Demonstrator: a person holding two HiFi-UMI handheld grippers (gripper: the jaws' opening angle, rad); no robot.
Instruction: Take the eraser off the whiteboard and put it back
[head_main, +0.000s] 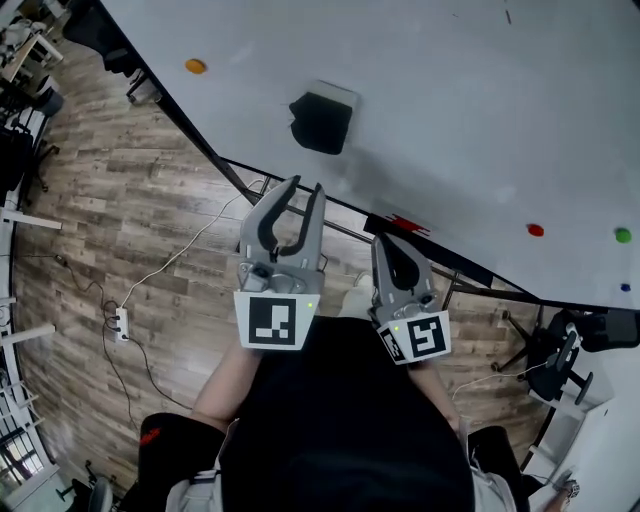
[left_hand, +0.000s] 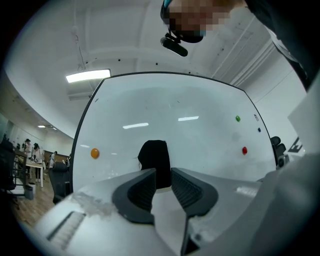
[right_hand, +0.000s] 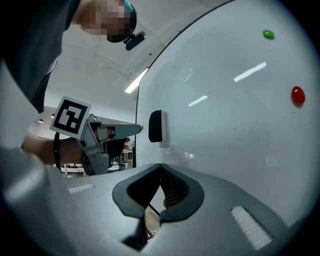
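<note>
- Nearest to me, the person holds both tools out level toward the board; the right tool (right_hand: 161, 167) has its jaws pressed together with nothing in them, and hangs just beside the left one, a little lower.
- The left tool (left_hand: 163, 172) has its jaws a little apart, a narrow slot between the ribbed pads (left_hand: 142, 190); nothing sits in that slot, so it holds nothing.
- Beyond the tips, the eraser (head_main: 322, 120) sits stuck flat on the whiteboard (head_main: 470, 120), black with a pale backing; the left tool points straight at it but stops short, with bare board showing between them.
- I'd judge the step in hand to be the reach for the eraser; the slot looks narrower than the eraser's body, so the jaws want spreading wider before the tips arrive.
- To do it well: come in square to the board, straddle the eraser across its narrow sides, close firmly, then pull straight away from the surface rather than dragging it sideways; the right tool is best kept clear.
- Farther off, an orange magnet (head_main: 195, 66) sits to the left of the eraser, and a red magnet (head_main: 536, 230) and a green magnet (head_main: 623, 236) well away to the right; none lies in the path.
</note>
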